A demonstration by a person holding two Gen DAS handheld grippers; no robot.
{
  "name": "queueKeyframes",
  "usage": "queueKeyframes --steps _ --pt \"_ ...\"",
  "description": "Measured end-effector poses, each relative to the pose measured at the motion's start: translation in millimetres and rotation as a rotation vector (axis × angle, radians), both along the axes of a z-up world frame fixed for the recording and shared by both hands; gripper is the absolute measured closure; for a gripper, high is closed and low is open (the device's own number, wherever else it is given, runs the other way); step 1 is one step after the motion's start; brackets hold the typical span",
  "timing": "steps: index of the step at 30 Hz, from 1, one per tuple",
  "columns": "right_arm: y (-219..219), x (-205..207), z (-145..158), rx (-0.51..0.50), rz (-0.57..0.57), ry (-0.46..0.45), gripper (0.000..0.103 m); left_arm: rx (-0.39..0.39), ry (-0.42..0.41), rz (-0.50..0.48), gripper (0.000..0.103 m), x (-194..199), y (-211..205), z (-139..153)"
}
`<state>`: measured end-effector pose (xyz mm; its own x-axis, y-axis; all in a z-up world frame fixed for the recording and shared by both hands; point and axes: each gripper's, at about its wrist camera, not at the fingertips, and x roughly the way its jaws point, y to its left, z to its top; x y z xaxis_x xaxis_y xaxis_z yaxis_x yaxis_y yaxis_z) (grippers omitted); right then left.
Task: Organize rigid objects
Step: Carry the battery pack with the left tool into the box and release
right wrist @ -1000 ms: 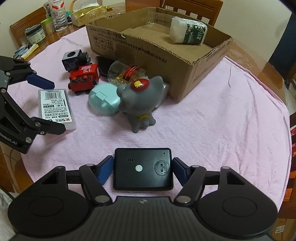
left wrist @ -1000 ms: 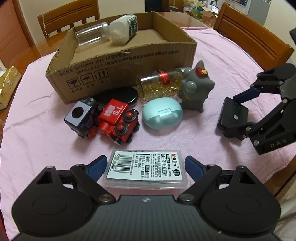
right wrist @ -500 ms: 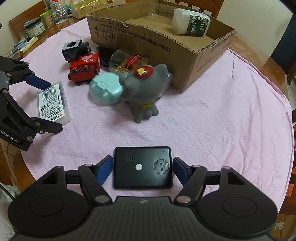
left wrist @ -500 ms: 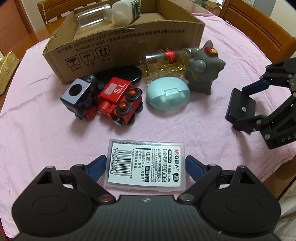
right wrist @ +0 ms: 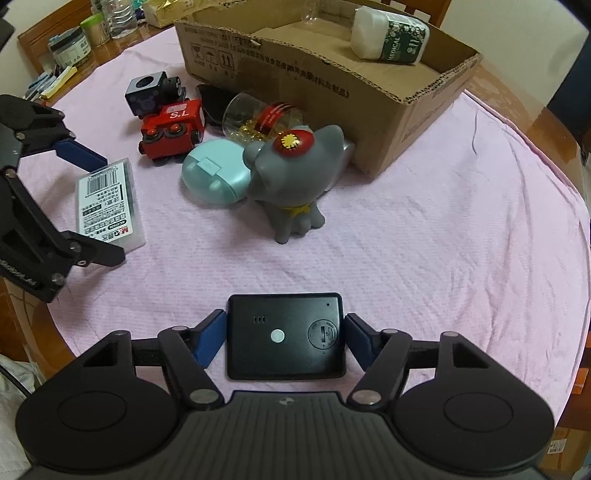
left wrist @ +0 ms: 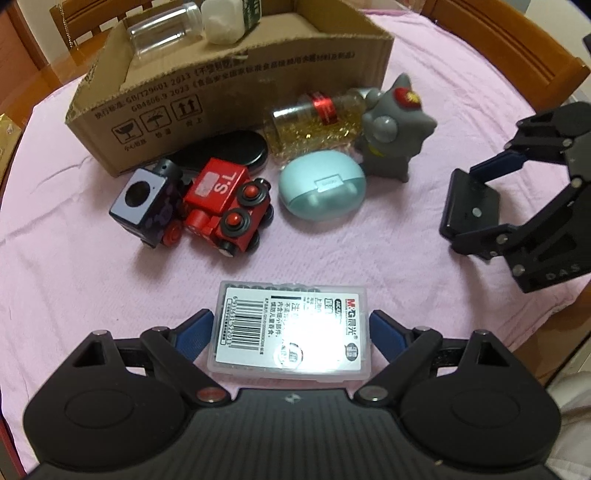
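My left gripper (left wrist: 291, 332) is shut on a clear plastic case (left wrist: 290, 328) with a barcode label and holds it above the pink cloth. My right gripper (right wrist: 284, 336) is shut on a flat black device (right wrist: 284, 341), also lifted. Each gripper shows in the other's view: the right gripper (left wrist: 476, 206) with the black device (left wrist: 469, 210), the left gripper (right wrist: 92, 206) with the clear case (right wrist: 107, 206). The open cardboard box (left wrist: 236, 92) holds a white bottle (right wrist: 388, 37) and a clear jar (left wrist: 166, 27).
In front of the box lie a gold-filled bottle (left wrist: 317, 118), a grey cat figure (right wrist: 291, 173), a teal oval case (left wrist: 321, 188), a red toy train (left wrist: 225, 206), a dark cube (left wrist: 142, 206) and a black oval lid (left wrist: 225, 151). Wooden chairs ring the table.
Both grippers have risen with their objects, so the table items look farther away and lower in view. The toys and box have not moved.
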<state>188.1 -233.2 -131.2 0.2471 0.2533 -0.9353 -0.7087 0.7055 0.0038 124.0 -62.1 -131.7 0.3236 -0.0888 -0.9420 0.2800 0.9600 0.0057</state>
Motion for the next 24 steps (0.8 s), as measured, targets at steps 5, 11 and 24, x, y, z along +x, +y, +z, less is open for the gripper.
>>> queueKeyframes --steps 5,11,24 --pt "-2 0 8 0.004 0.000 0.001 0.029 0.004 -0.022 -0.018 0.014 1 1 12" --pt "-2 -2 24 0.000 0.025 -0.028 0.029 0.009 -0.074 -0.036 0.014 2 7 33" --pt "1 3 60 0.024 0.062 -0.074 0.029 -0.011 -0.168 -0.071 0.014 5 10 82"
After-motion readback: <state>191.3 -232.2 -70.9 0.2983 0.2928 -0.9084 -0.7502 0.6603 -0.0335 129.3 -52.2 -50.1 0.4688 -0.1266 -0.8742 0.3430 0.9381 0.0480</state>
